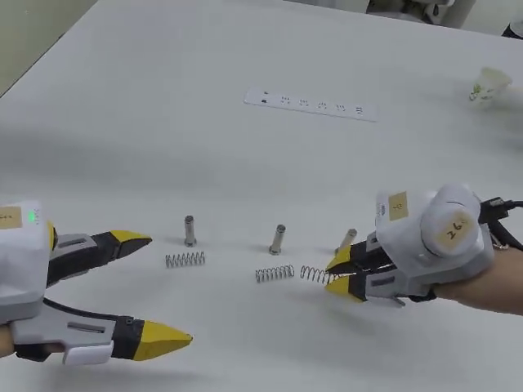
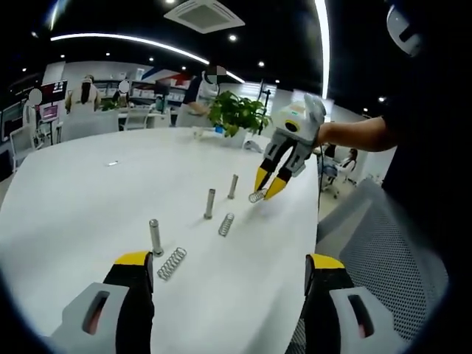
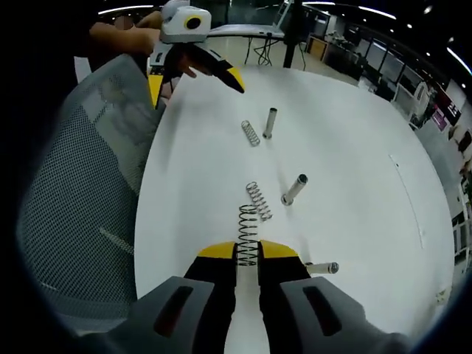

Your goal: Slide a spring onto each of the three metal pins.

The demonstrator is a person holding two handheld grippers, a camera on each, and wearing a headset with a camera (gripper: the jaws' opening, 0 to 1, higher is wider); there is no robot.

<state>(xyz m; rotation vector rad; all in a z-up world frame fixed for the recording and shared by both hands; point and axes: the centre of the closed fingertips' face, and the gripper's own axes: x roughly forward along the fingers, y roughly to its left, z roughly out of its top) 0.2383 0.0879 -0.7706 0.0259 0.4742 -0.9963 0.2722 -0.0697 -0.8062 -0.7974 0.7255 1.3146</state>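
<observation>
Spring (image 3: 248,221), light thin wire likely to squash or flick away, sits pinched by one end in my right gripper (image 3: 247,252), closed just beside the rightmost pin (image 1: 347,240); my left gripper (image 2: 228,259) hangs open, empty.

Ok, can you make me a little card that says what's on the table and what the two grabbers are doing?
pins: left pin, middle pin, right pin; all standing, no springs on
loose springs: left spring, middle spring, lying flat on the table
right gripper: shut on third spring
left gripper: open, empty
farther back: power strip, paper cup
</observation>
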